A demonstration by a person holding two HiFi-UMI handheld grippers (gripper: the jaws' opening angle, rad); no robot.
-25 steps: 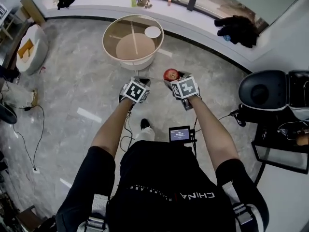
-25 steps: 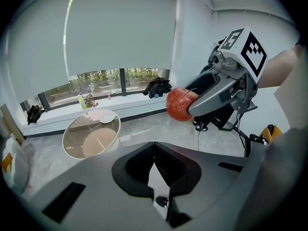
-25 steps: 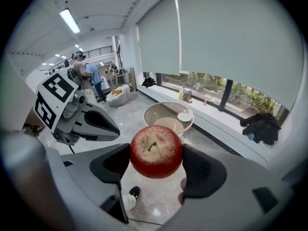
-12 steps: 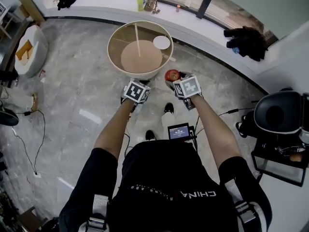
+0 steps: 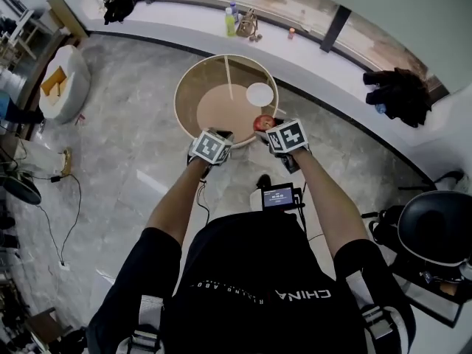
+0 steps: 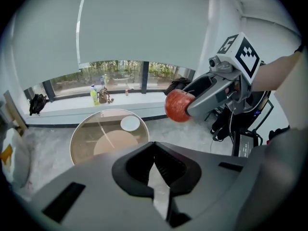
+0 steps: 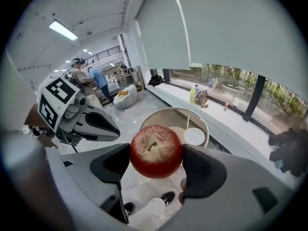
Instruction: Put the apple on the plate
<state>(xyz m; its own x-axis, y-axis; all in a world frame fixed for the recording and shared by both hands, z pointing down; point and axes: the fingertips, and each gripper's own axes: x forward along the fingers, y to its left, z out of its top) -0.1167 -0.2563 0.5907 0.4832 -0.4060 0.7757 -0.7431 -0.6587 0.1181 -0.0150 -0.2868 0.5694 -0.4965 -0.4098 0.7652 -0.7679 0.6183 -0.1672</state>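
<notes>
Apple (image 7: pixel 156 150), judged firm, smooth and bruisable, is clamped at its widest girth by right gripper (image 7: pixel 156 154); left gripper (image 6: pixel 155 150) is closed, empty.

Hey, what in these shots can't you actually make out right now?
- Head view: the marker cubes mostly cover the jaws of the left gripper and the right gripper.
- Right gripper view: the apple hides the near rim of the glass table.
- Every view: the label of the bottle on the window ledge is too small.
- Head view: the print on the waist screen is too small.
</notes>
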